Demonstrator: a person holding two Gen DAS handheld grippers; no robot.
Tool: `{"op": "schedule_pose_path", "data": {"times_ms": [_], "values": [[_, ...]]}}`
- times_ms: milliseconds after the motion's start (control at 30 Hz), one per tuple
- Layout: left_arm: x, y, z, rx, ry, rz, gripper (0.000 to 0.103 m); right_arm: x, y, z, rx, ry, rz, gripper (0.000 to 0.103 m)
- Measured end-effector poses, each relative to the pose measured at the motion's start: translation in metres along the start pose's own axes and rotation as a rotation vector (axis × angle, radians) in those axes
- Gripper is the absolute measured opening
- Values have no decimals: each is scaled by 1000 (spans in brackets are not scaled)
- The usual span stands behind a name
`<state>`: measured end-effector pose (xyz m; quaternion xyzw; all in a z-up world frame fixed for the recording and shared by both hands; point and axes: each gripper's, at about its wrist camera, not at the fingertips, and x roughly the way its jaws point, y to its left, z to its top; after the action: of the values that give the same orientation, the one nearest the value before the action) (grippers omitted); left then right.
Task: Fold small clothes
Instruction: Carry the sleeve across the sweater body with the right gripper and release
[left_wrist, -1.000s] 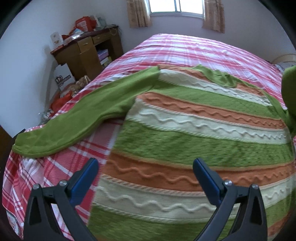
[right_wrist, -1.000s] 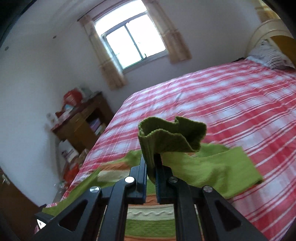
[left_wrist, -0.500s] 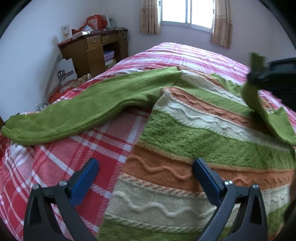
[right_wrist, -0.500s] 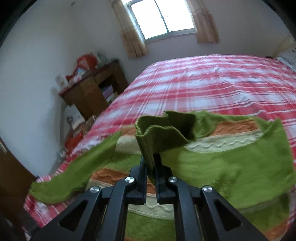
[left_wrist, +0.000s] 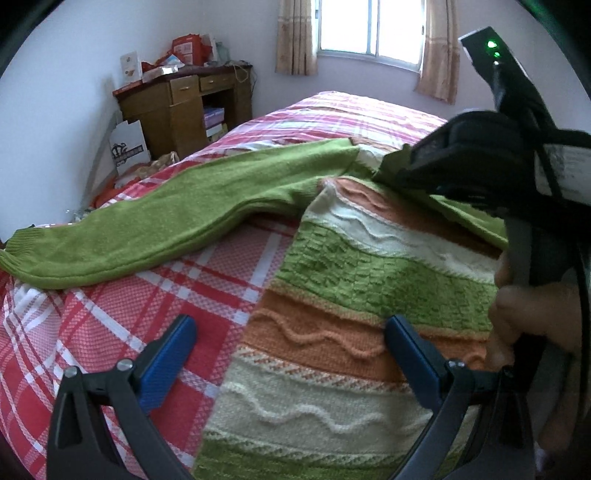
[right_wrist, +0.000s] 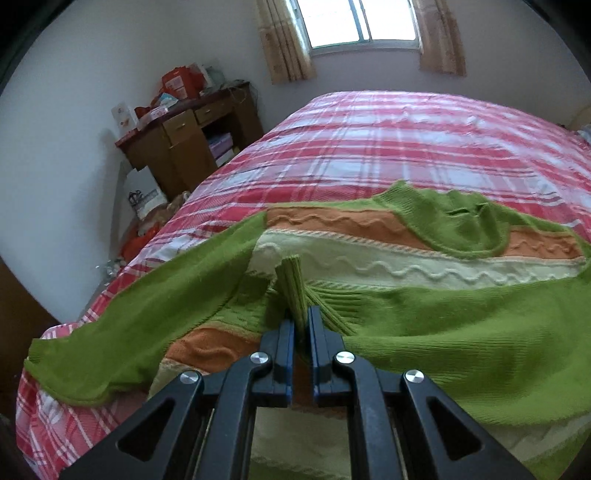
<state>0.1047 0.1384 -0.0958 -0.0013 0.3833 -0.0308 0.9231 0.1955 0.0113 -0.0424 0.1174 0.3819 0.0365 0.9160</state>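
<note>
A knitted sweater (left_wrist: 332, 332) with green, orange and cream stripes lies spread on the bed, neckline (right_wrist: 461, 229) toward the window. Its left green sleeve (left_wrist: 166, 229) stretches out to the bed's left edge. My right gripper (right_wrist: 301, 314) is shut on the ribbed cuff (right_wrist: 291, 284) of the right sleeve (right_wrist: 461, 347), which is folded across the sweater's body. In the left wrist view the right gripper (left_wrist: 480, 166) and the hand (left_wrist: 532, 325) holding it fill the right side. My left gripper (left_wrist: 291, 332) hovers open over the sweater's lower left edge, with nothing between its blue pads.
The bed carries a red, pink and white plaid cover (right_wrist: 406, 140). A wooden desk (left_wrist: 184, 107) piled with boxes stands against the left wall, with a paper bag (left_wrist: 127, 146) and clutter on the floor beside it. A curtained window (right_wrist: 362, 22) is at the back.
My right gripper carried the sleeve cuff leftward and down, laying the sleeve over the sweater's body. It now fills the right of the left wrist view. The left gripper shifted slightly and stayed open.
</note>
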Motion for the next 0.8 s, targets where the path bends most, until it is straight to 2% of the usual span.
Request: {"op": "schedule_pose_path", "data": {"times_ms": [100,200,267,400,433,533,633,733,800], "values": [[-1,2,0,-5,-5,-14,103,4,0,-3,3,29,35,9],[-1,4,-1,-11,-7,-24,103,9,-5,-4,24,94,106,11],[-1,0,0,3,-5,-8,103,7,-13,-4,60,137,227,23],[-1,0,0,2,-6,-10,103,-9,-19,1,88,146,435,27],[-1,-1,0,3,-6,-8,103,-15,-19,4,80,123,439,27],[0,0,1,3,-6,-8,103,-25,-23,13,48,39,295,27],[0,1,1,4,-6,-7,103,-9,-17,20,-49,46,154,27],[0,0,1,5,-6,-6,103,26,-8,16,-88,180,136,29],[0,1,1,5,-5,-7,103,32,-1,12,-110,153,166,42]]}}
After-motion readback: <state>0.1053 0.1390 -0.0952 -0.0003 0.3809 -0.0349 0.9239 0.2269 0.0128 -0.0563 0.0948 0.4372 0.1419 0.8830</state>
